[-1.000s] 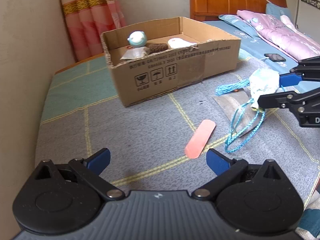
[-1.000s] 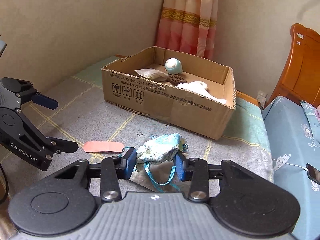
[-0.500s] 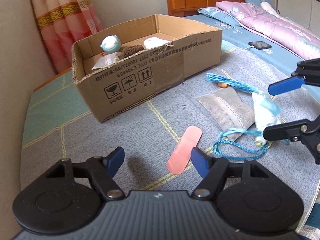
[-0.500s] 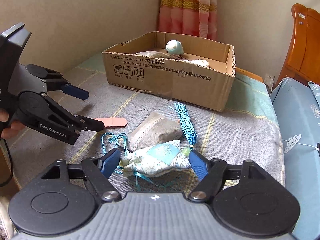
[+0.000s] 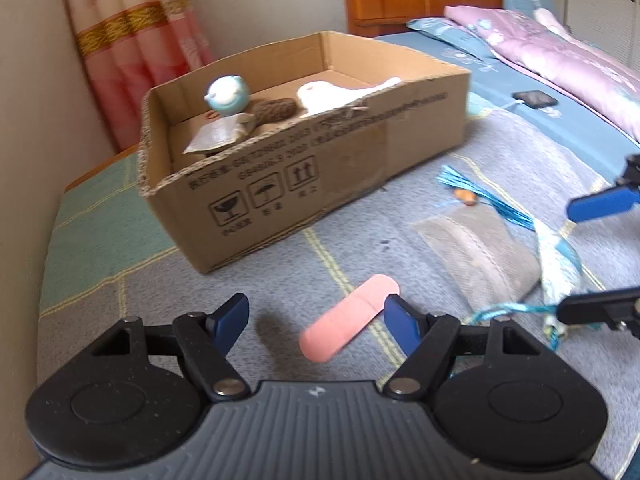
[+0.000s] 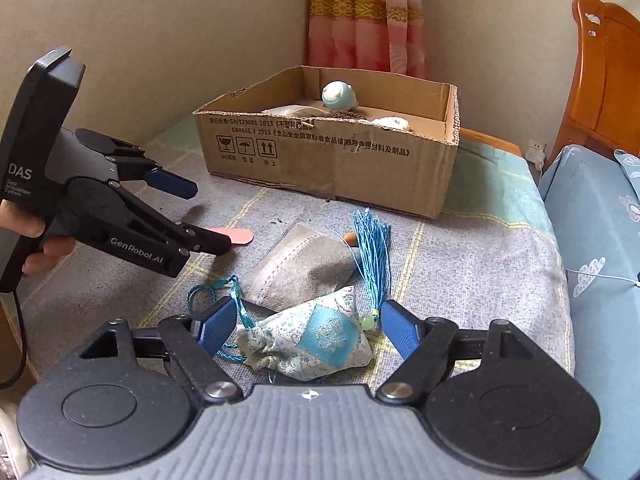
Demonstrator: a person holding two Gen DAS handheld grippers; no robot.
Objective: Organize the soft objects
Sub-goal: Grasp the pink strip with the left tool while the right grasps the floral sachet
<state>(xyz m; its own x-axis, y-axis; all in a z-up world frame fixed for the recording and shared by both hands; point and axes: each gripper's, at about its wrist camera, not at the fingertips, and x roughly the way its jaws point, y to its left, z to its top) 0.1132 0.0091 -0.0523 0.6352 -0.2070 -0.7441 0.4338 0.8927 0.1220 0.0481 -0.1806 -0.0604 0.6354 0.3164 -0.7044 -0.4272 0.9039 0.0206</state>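
Observation:
A cardboard box [image 5: 320, 168] [image 6: 332, 164] stands on the grey cloth and holds a blue round toy [image 5: 227, 95], a brown piece and a white piece. A pink strip [image 5: 349, 323] lies between the fingers of my open left gripper [image 5: 316, 318] [image 6: 196, 212]. A floral blue sachet [image 6: 312, 340] [image 5: 558, 268] with a blue cord and tassel [image 6: 372, 252] lies on the cloth between the fingers of my open right gripper [image 6: 306, 326] [image 5: 592, 252]. A grey pouch [image 6: 304, 268] [image 5: 476, 256] lies just beyond it.
A wall runs along the left and a pink curtain [image 6: 360, 16] hangs behind the box. A bed with blue and pink bedding [image 5: 560, 64], a phone [image 5: 535, 98] and a wooden headboard [image 6: 604, 80] lies to the right.
My right gripper has opened and let the floral sachet down onto the cloth. My left gripper has moved closer to the pink strip, which now lies between its fingers.

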